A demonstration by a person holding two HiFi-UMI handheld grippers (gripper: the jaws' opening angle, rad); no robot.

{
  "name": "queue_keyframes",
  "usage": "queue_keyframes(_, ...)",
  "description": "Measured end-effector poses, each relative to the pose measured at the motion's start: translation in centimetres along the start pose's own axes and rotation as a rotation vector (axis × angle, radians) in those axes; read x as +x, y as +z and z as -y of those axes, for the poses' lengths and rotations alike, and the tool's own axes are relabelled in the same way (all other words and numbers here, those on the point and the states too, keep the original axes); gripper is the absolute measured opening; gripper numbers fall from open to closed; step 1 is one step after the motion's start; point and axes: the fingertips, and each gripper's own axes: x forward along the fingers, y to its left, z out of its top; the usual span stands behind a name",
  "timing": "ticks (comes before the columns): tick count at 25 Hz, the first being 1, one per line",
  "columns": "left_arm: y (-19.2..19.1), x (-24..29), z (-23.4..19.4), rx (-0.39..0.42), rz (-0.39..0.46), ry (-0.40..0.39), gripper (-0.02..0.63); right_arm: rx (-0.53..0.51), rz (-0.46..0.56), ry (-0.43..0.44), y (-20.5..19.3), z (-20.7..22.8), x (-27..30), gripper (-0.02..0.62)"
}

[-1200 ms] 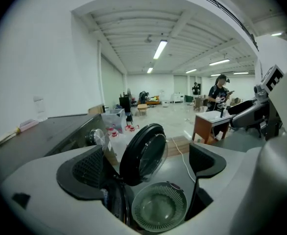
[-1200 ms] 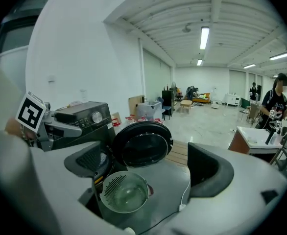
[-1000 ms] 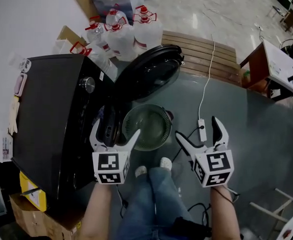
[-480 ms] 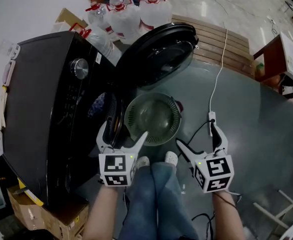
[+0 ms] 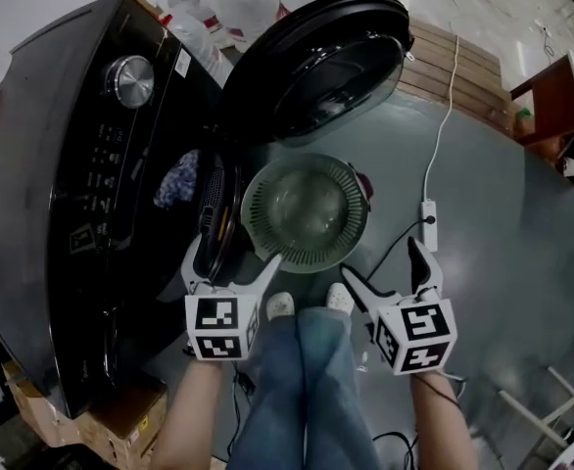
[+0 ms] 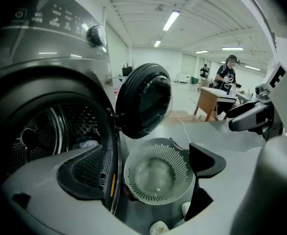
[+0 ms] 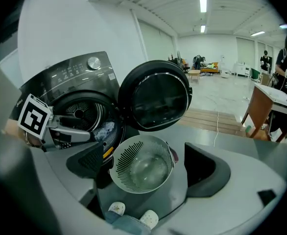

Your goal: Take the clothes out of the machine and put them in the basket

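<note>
Closing in: left tool (image 5: 230,262) and right tool (image 5: 385,267) have come down toward the machine (image 5: 71,164) over the last second; the drum mouth now looms larger in the head view.
Left tool: jaws apart, nothing held.
Right tool: jaws wide, just eased slightly inward, nothing between them.
Clothes (image 5: 177,177): still in the drum, left of centre.
Basket (image 5: 258,213): empty, on the floor under the open door (image 5: 316,62).
Meaning: likely still the approach; no garment out yet.

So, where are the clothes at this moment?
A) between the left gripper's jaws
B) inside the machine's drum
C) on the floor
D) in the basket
B: a bluish bundle of clothes lies inside the open machine, and the basket is empty.
</note>
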Motion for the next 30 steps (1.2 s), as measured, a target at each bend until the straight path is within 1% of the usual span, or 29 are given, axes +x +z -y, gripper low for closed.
queue_keyframes(6,-3.1,2.4,-1.8,-0.002,-0.021,0.014,0.552,0.024,-0.023,-0.008,-3.0,-0.6,3.2,0.506)
queue_keyframes(11,-5.8,3.5,-4.2,0.016,-0.061,0.073,0.552,0.024,-0.042,0.004,-4.8,-1.8,5.5,0.500)
queue_keyframes(16,-8.5,4.8,-7.6,0.032,-0.123,0.186,0.552,0.029,-0.064,0.021,-6.3,-2.9,8.2,0.495)
queue_keyframes(19,-9.9,5.4,-9.9,0.037,-0.161,0.268,0.552,0.040,-0.078,0.028,-6.9,-3.7,10.4,0.492)
queue_keyframes(24,-12.3,6.5,-13.7,0.060,-0.246,0.397,0.552,0.049,-0.106,0.046,-8.2,-5.0,13.8,0.491)
queue_keyframes(30,-15.1,7.2,-18.9,0.045,-0.368,0.558,0.552,-0.004,-0.158,0.090,-10.5,-7.6,15.3,0.488)
